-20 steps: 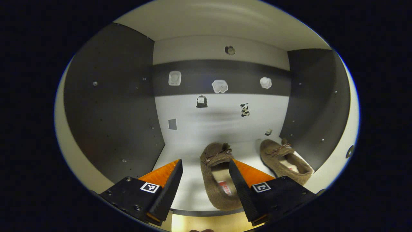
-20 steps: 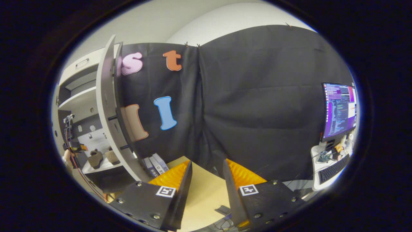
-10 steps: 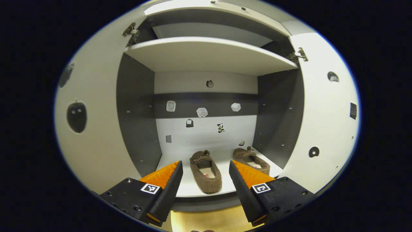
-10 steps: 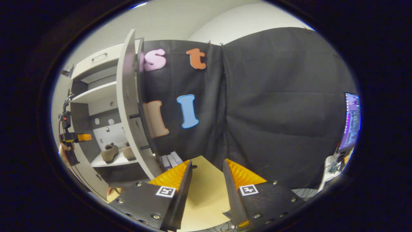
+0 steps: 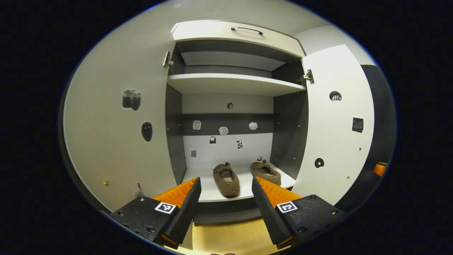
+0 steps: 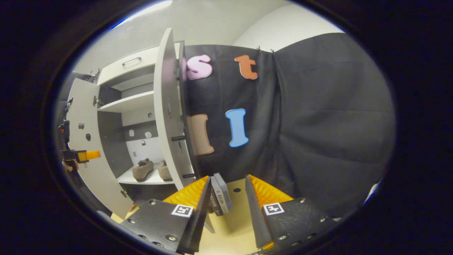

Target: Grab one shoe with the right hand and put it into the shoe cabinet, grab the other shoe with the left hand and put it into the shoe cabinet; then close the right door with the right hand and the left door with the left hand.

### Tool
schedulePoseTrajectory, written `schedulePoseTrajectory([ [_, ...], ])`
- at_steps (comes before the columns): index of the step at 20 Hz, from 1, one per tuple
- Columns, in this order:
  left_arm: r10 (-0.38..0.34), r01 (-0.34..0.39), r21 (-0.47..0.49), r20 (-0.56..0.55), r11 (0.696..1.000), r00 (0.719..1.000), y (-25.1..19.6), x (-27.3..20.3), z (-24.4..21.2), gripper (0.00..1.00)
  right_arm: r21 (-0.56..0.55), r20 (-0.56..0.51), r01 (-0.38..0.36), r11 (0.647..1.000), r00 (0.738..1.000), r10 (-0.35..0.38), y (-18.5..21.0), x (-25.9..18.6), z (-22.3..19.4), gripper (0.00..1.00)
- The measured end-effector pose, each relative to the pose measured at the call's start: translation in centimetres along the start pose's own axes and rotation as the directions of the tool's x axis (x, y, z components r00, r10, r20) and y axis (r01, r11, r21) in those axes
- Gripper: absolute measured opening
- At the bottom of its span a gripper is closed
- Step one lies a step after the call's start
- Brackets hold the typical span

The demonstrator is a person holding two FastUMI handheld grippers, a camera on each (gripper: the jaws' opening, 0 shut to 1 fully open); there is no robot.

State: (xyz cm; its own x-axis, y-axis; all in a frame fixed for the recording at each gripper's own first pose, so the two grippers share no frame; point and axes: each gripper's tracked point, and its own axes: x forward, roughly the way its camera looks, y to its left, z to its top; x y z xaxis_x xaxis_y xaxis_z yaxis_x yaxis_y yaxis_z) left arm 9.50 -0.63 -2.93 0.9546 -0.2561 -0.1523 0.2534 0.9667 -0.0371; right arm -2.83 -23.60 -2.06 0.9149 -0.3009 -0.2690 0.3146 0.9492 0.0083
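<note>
Two brown fuzzy slippers sit side by side, apart from each other, on the white bottom shelf (image 5: 212, 193) of a white-and-grey shoe cabinet (image 5: 233, 33): one slipper (image 5: 226, 175) nearer the middle, the other slipper (image 5: 265, 172) close to the dark right inner wall. Both doors stand open. In the left gripper view the left door (image 5: 116, 141), dotted with small dark stickers, swings out on one side and the right door (image 5: 336, 138) on the other. An upper white shelf (image 5: 233, 82) spans the cabinet, with a drawer front bearing a metal handle (image 5: 247, 29) above it. The left gripper (image 5: 226, 198) hangs in front of the opening, fingers spread and holding nothing. In the right gripper view the right gripper (image 6: 227, 202) points past the right door's edge (image 6: 170, 113) toward the black cloth wall (image 6: 318, 124), its fingers likewise parted and empty, over a yellow wooden floor (image 6: 233, 219) where grey books (image 6: 219, 194) lean.
</note>
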Motion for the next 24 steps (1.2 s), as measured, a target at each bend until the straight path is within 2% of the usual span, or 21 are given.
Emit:
schedulePoseTrajectory([
  [4,0.021,-0.02,-0.025,0.013,0.999,1.0,0.7,-3.5,0.4,0.88,-0.001,0.019,-0.076,0.997,0.997,0.076,2.4,1.8,1.3,0.59],
  [5,0.028,-0.028,-0.029,0.014,0.999,1.0,1.0,-4.1,0.4,0.88,-0.003,0.023,-0.091,0.996,0.996,0.091,2.9,2.1,1.5,0.55],
  [7,0.053,-0.053,-0.029,0.018,0.998,0.998,1.8,-5.6,0.5,0.88,-0.013,0.024,-0.118,0.993,0.993,0.119,3.9,2.9,1.5,0.59],
  [8,0.069,-0.069,-0.026,0.02,0.997,0.997,2.3,-6.3,0.6,0.88,-0.019,0.021,-0.128,0.992,0.992,0.128,4.1,3.3,1.4,0.56],
  [10,0.098,-0.097,-0.026,0.026,0.995,0.995,3.2,-7.6,0.7,0.88,-0.027,0.013,-0.148,0.989,0.989,0.148,4.9,3.9,1.1,0.67],
  [12,0.134,-0.132,-0.031,0.041,0.991,0.99,4.4,-8.8,1.0,0.88,-0.023,0.013,-0.155,0.988,0.988,0.155,5.3,4.4,1.1,0.72],
  [15,0.177,-0.176,-0.031,0.052,0.984,0.983,6.1,-10.7,1.3,0.88,-0.011,0.016,-0.161,0.987,0.987,0.161,5.6,4.8,1.3,0.72],
  [16,0.191,-0.19,-0.032,0.052,0.981,0.98,6.7,-11.0,1.2,0.88,-0.013,0.019,-0.159,0.987,0.987,0.159,5.6,4.9,1.2,0.65],
  [17,0.206,-0.204,-0.037,0.05,0.978,0.977,7.3,-11.4,1.0,0.88,-0.015,0.02,-0.16,0.987,0.987,0.161,5.9,5.2,1.2,0.72],
  [24,0.313,-0.304,-0.11,0.079,0.946,0.946,11.2,-14.0,1.5,0.88,-0.078,0.033,-0.162,0.984,0.986,0.165,6.8,5.5,1.1,0.72],
])
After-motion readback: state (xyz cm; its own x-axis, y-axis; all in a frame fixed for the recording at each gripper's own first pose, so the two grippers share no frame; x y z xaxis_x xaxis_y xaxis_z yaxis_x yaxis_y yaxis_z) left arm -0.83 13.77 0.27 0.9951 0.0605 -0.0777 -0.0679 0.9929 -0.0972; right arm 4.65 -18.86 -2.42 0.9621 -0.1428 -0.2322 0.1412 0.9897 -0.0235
